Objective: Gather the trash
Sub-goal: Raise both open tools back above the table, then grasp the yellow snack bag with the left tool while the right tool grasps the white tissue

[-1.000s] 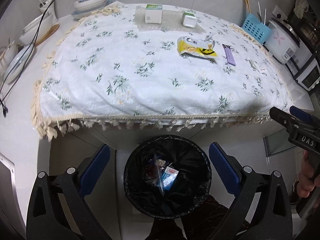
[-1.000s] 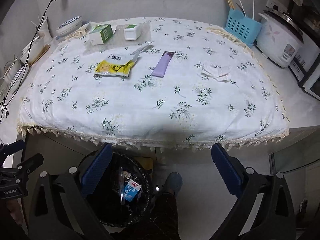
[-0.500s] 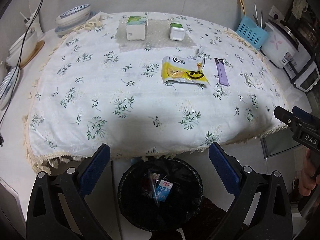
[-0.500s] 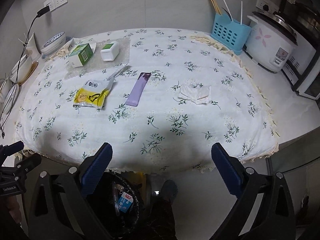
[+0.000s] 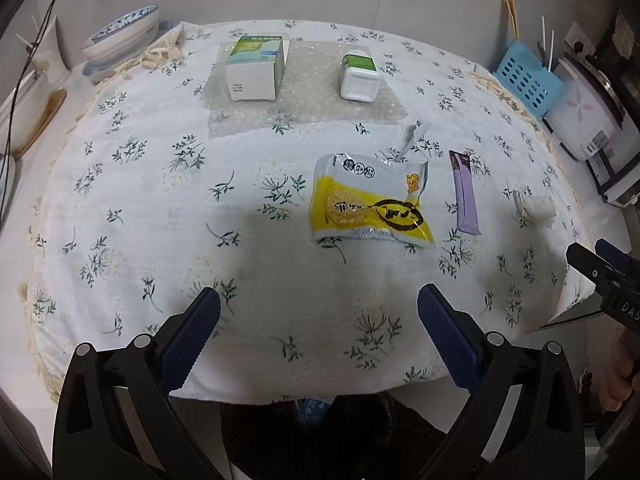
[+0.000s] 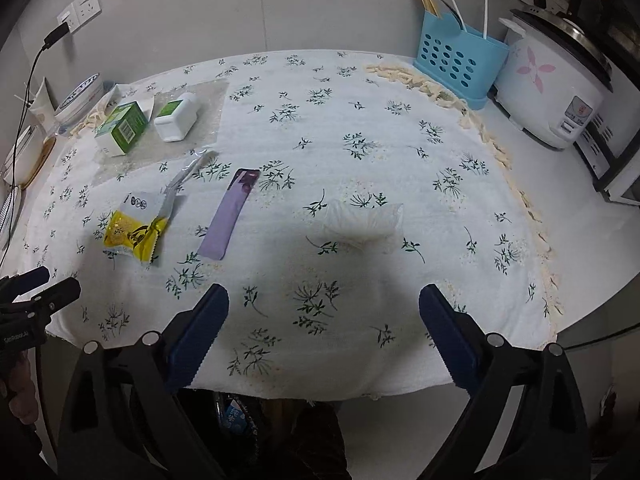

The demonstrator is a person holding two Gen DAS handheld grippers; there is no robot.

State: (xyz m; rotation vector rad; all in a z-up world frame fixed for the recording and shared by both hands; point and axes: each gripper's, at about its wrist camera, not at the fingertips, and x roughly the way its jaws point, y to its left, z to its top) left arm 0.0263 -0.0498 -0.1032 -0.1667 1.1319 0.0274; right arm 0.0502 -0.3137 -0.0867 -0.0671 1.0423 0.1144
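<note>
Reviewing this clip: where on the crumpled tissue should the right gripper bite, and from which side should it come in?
Judging by its pose, the tissue lies low and bunched on the cloth, almost straight ahead of the open right gripper. Come down from above and pinch across its raised, puckered middle, fingers straddling the narrower front-to-back span. The flat edges offer little to catch.

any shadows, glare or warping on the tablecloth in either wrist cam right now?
Left wrist: soft dark shadow on the tablecloth ahead of the open left gripper; yellow wrapper sharp, slight sheen. Right wrist: similar shadow reaching the crumpled tissue, ahead of the open right gripper. Both: strong fisheye bulge, dark corner vignetting, no harsh glare.
</note>
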